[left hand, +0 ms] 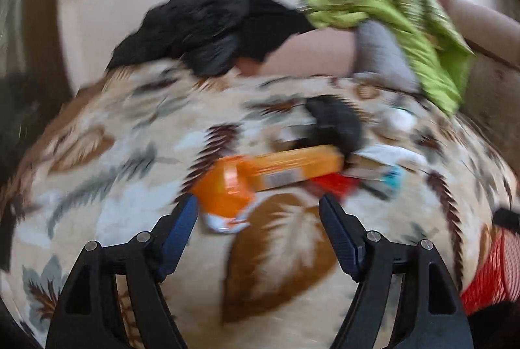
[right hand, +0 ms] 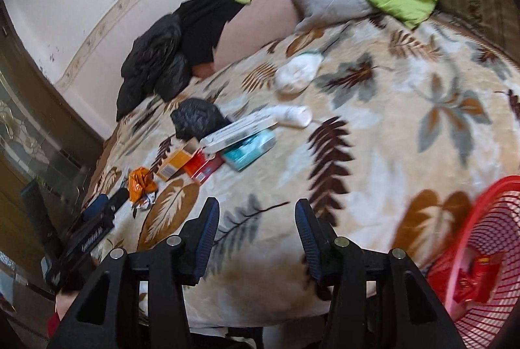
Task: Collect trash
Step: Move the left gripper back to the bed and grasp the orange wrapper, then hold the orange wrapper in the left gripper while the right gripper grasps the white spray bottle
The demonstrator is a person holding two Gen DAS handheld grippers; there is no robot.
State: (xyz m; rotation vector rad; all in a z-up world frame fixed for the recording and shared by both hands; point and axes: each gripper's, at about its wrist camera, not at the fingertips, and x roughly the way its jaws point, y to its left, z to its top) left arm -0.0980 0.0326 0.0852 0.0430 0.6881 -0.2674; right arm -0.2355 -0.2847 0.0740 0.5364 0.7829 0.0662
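You have four small cartons in the pile: one yellow (right hand: pixel 174 162), one red (right hand: pixel 202 168), one white (right hand: pixel 240 129), one teal (right hand: pixel 250 151). There is one orange wrapper (right hand: pixel 140 183), one black bag (right hand: pixel 198 118) and one red basket (right hand: pixel 484 251).

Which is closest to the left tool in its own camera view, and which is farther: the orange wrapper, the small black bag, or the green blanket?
From the left tool, both its sides apart with nothing between them:
1. Orange wrapper, just ahead, near the left fingertip.
2. Small black bag, farther up the bed, right of centre.
3. Green blanket, farthest, heaped at the upper right.
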